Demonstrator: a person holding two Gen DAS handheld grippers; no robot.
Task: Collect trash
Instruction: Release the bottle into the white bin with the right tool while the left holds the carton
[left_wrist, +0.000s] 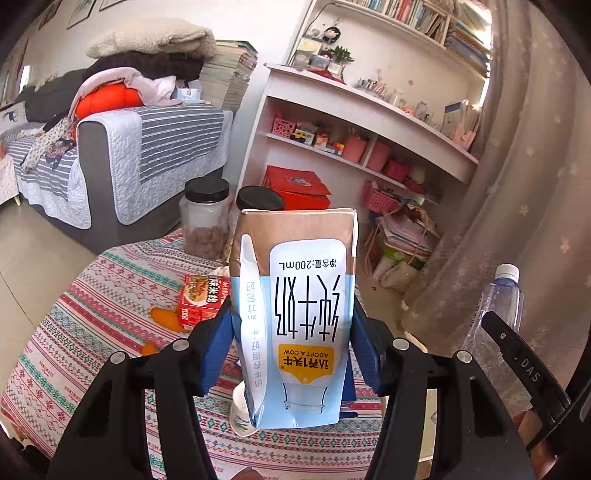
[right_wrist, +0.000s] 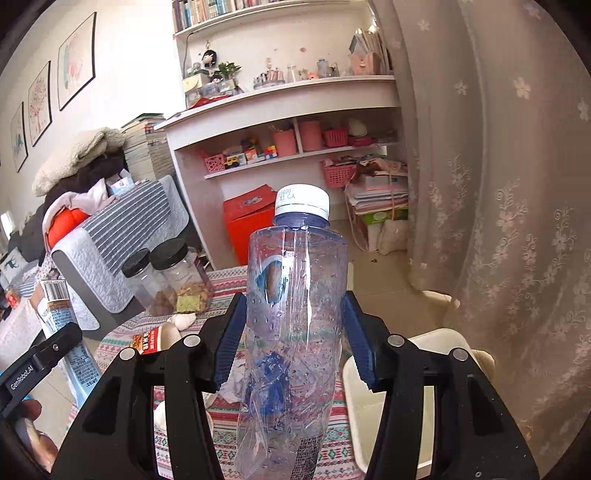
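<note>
My left gripper (left_wrist: 293, 332) is shut on a 200 mL milk carton (left_wrist: 299, 295), held upside down above the patterned tablecloth (left_wrist: 92, 314). The carton also shows at the left edge of the right wrist view (right_wrist: 62, 325). My right gripper (right_wrist: 291, 332) is shut on a clear empty plastic bottle (right_wrist: 291, 332) with a white cap, held upright; it also shows at the right of the left wrist view (left_wrist: 498, 310). A white bin (right_wrist: 388, 406) stands just right of the table, below the right gripper. On the table lie a red snack box (left_wrist: 201, 299), orange peel (left_wrist: 164, 317) and a small white cup (left_wrist: 242, 413).
Two black-lidded jars (left_wrist: 205, 218) stand at the table's far edge. A grey sofa with striped covers (left_wrist: 129, 166) is at the left, white shelves (left_wrist: 369, 129) and a red box (left_wrist: 295, 188) behind, a curtain (right_wrist: 498, 184) at the right. Crumpled paper (right_wrist: 232, 384) lies on the table.
</note>
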